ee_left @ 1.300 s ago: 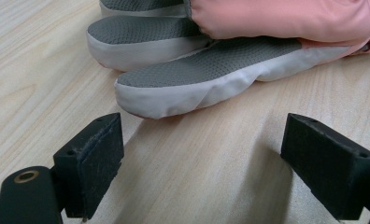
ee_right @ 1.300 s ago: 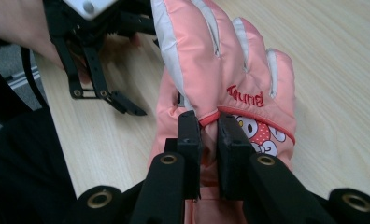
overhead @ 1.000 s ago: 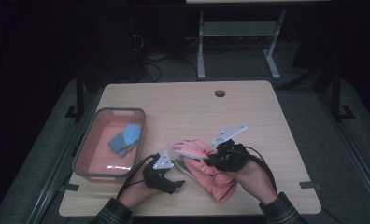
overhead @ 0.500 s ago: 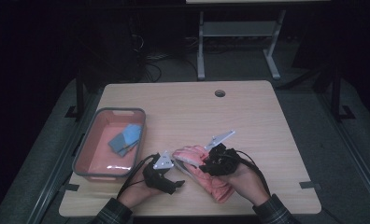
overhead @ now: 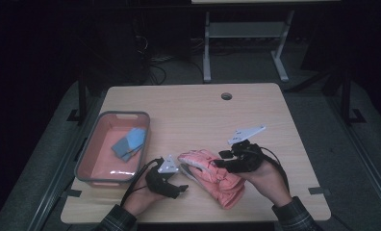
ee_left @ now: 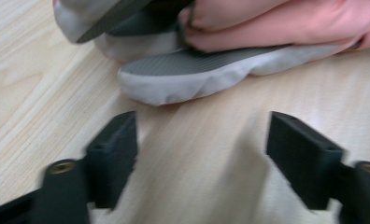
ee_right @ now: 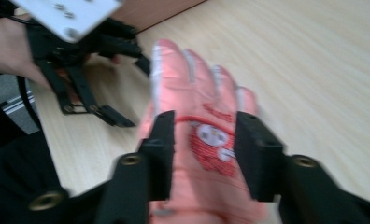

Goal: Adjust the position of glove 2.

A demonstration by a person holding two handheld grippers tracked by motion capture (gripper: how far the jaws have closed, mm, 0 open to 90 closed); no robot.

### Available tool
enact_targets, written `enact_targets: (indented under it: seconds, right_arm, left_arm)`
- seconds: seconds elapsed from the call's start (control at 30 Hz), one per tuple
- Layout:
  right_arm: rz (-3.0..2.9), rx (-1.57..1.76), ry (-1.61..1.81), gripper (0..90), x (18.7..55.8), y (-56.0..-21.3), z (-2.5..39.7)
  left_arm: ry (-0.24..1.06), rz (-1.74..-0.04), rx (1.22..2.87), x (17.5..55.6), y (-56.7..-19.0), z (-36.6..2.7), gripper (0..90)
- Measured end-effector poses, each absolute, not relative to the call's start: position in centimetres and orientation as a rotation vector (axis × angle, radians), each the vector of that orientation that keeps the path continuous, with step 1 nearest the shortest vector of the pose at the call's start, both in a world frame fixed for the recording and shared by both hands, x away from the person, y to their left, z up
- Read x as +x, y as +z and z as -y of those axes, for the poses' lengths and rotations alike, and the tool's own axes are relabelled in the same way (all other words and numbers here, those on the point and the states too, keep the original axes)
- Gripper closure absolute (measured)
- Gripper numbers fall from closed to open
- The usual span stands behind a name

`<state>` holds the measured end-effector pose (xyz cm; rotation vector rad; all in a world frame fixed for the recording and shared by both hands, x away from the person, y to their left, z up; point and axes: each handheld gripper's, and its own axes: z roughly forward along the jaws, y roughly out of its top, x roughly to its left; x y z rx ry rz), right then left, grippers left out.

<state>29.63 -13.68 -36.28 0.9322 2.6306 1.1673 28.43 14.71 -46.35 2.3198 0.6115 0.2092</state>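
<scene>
A pink glove [overhead: 212, 175] with a grey and white palm side lies on the wooden table [overhead: 193, 115], near its front edge. In the left gripper view the glove [ee_left: 267, 23] lies just ahead of my left gripper [ee_left: 202, 154], whose jaws stand wide open over bare wood. From above, the left gripper [overhead: 181, 188] sits low at the glove's left end. My right gripper [ee_right: 204, 140] hovers over the glove [ee_right: 197, 102], jaws apart on either side of its red and white back patch. Seen from the high view, the right gripper [overhead: 221, 160] is at the glove's right side.
A pink tray with a grey rim [overhead: 85, 154] stands at the left and holds a folded blue cloth [overhead: 130, 143]. A cable hole [overhead: 226, 96] sits near the table's far edge. The far half of the table is bare wood. A metal stand [overhead: 208, 43] is behind the table.
My right gripper went left over the glove, then came back a little to the right and lifted. The left gripper has stayed at the glove's left end.
</scene>
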Motion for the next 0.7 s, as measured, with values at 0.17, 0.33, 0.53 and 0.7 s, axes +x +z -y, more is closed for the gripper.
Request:
enact_targets:
  seconds: [0.17,0.33,0.53,0.7]
  right_arm:
    - [-2.603,0.95,1.153,80.6,30.5,-36.7,15.7]
    - [-2.577,0.953,1.141,89.6,30.8,-37.7,17.9]
    - [-2.568,1.027,1.112,89.8,30.7,-39.9,20.9]
    - [-2.581,1.035,1.076,89.7,30.3,-41.4,22.1]
  left_arm:
    - [0.179,-0.583,2.317,28.0,-45.8,-14.4,57.9]
    - [0.12,-0.555,2.316,27.6,-45.3,-13.8,84.0]
    - [0.077,-0.527,2.314,27.2,-45.3,-12.8,89.2]
    - [0.064,-0.515,2.315,27.3,-45.3,-11.9,89.1]
